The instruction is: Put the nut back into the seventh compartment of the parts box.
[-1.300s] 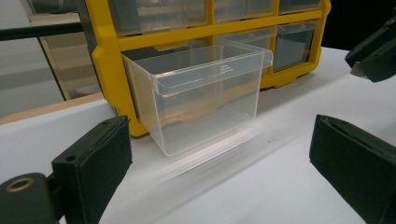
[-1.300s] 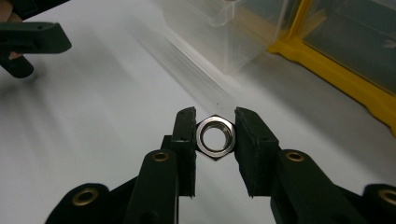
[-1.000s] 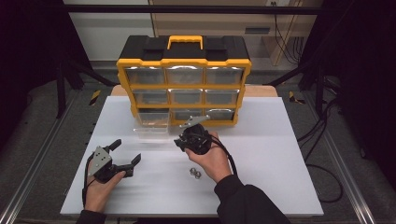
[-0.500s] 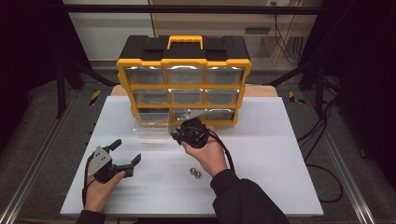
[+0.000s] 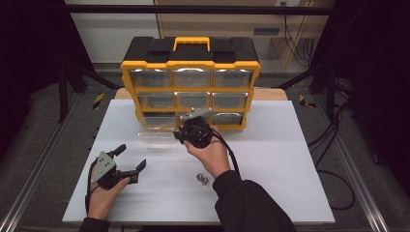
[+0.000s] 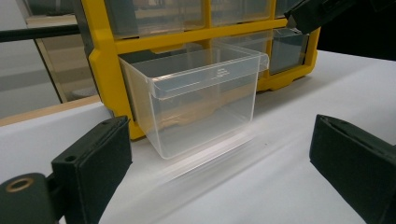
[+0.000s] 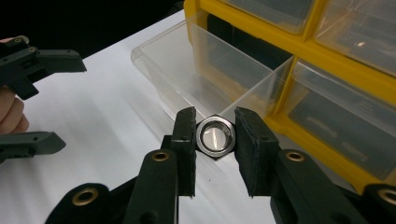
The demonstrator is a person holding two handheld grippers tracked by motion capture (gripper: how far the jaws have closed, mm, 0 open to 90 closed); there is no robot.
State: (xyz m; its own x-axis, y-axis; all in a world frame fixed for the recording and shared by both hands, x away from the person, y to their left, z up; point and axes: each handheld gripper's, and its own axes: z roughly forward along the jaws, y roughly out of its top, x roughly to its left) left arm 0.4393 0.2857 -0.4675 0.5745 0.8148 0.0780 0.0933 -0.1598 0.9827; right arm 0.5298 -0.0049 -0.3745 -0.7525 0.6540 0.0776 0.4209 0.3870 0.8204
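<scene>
Right gripper view: I'm pinching a steel hex nut (image 7: 215, 135) across its flats in the right gripper (image 7: 215, 140), above the pulled-out clear drawer (image 7: 205, 77) near the table's far edge. Small, hard, slick; flats grip best. Left gripper (image 5: 126, 159) jaws gaping wide, holding nothing.

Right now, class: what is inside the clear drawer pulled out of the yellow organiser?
The clear drawer looks empty in the left gripper view: through its walls only the white table shows. The right gripper holds a hex nut near its rim, not yet inside.
</scene>
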